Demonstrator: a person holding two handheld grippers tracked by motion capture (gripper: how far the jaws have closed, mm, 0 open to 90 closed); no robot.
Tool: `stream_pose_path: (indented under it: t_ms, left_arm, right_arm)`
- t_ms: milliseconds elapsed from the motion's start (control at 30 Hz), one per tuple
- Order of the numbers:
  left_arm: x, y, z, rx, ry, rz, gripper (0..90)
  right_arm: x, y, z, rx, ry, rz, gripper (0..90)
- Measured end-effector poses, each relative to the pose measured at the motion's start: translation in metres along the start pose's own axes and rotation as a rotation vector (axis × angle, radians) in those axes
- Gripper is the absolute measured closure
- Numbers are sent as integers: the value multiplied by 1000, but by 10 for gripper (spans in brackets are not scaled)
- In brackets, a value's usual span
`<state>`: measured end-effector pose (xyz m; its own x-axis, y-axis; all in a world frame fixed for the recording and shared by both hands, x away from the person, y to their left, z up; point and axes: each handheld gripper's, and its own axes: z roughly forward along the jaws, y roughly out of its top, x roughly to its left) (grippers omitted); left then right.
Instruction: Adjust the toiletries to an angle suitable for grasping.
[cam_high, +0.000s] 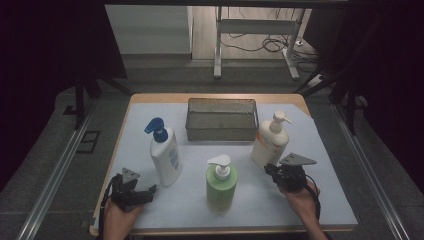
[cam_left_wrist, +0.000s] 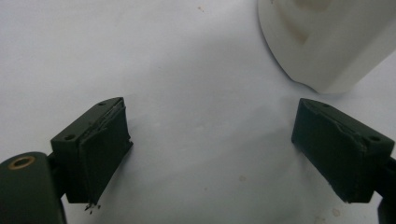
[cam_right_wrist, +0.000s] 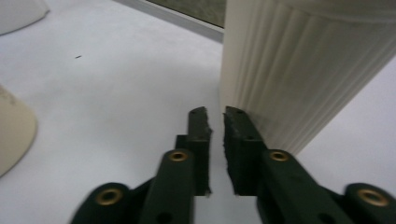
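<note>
Three pump bottles stand on the white sheet (cam_high: 300, 200): a white one with a blue pump (cam_high: 165, 155), a green one with a white pump (cam_high: 221, 186), and a cream one with an orange label (cam_high: 270, 142). My left gripper (cam_high: 145, 192) rests low at the front left, its jaws wide open over bare sheet (cam_left_wrist: 210, 130). The white bottle's base (cam_left_wrist: 327, 42) lies ahead of it to the right. My right gripper (cam_high: 270, 170) sits at the foot of the cream bottle. Its jaws (cam_right_wrist: 215, 114) are a narrow gap apart with nothing between them. The bottle's ribbed wall (cam_right_wrist: 299, 70) is just beside the right jaw.
A grey wire basket (cam_high: 221, 119) stands at the back middle of the sheet. The table's wooden edge (cam_high: 215, 96) runs behind it. Metal rails flank the table on both sides. Another bottle's rounded base (cam_right_wrist: 14, 130) shows left of the right gripper.
</note>
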<state>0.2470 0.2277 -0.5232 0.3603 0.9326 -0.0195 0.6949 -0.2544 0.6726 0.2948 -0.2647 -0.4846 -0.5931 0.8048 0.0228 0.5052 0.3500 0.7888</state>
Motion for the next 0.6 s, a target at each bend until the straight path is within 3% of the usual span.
stream_pose_path:
  t_ms: [33, 133, 267, 467, 600]
  left_arm:
    - [0, 0, 0, 0, 0, 0, 111]
    - [0, 0, 0, 0, 0, 1, 111]
    - [0, 0, 0, 0, 0, 0, 111]
    - [0, 0, 0, 0, 0, 2, 111]
    - [0, 0, 0, 0, 0, 1, 111]
  right_arm:
    - [0, 0, 0, 0, 0, 0, 762]
    - [2, 2, -9, 9, 17, -11, 629]
    - [1, 2, -17, -1, 14, -19, 577]
    - [-1, 3, -29, 8, -13, -42, 421]
    - [-4, 6, -35, -2, -14, -29, 366]
